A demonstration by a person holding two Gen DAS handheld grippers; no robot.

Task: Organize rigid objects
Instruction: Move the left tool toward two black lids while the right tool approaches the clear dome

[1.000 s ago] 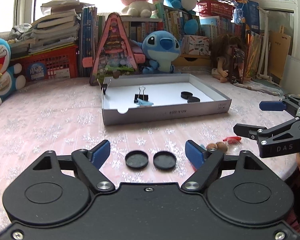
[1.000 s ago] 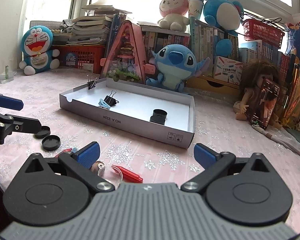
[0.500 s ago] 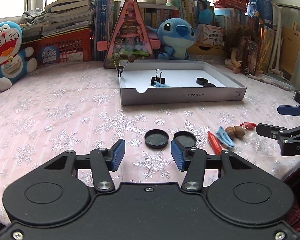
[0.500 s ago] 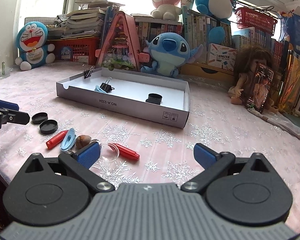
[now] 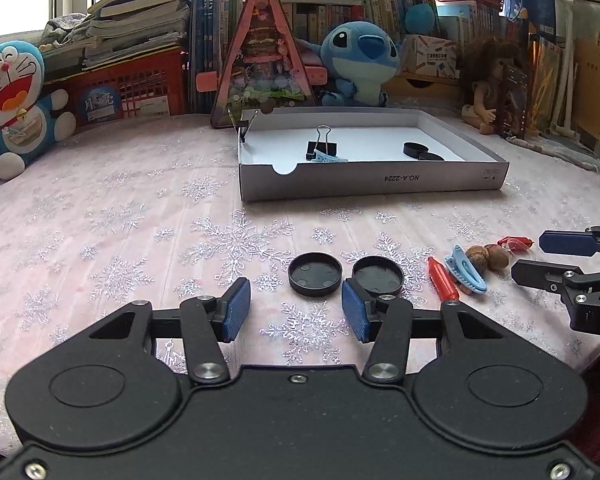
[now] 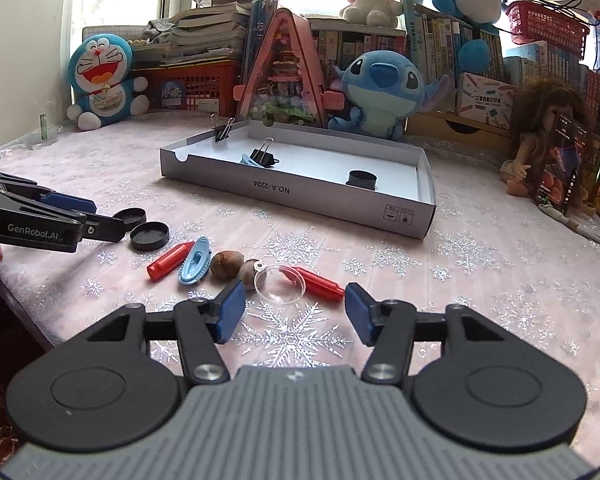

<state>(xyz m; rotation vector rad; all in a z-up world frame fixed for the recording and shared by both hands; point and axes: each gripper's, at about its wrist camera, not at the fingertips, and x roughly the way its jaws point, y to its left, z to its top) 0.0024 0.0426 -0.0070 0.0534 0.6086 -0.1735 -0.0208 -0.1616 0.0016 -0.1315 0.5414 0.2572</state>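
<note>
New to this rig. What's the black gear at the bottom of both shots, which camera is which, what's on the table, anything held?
Those are handheld two-finger grippers, one per hand, with no robot arm. Each picture comes from a fisheye camera on one gripper, looking along its blue-padded fingers. The left gripper and the right gripper are both open and hold nothing. On the pink snowflake tablecloth lie two round black caps, red plastic pieces, a light blue hair clip, two brown nuts and a clear round lens. Behind is a shallow grey cardboard tray with black binder clips.
</note>
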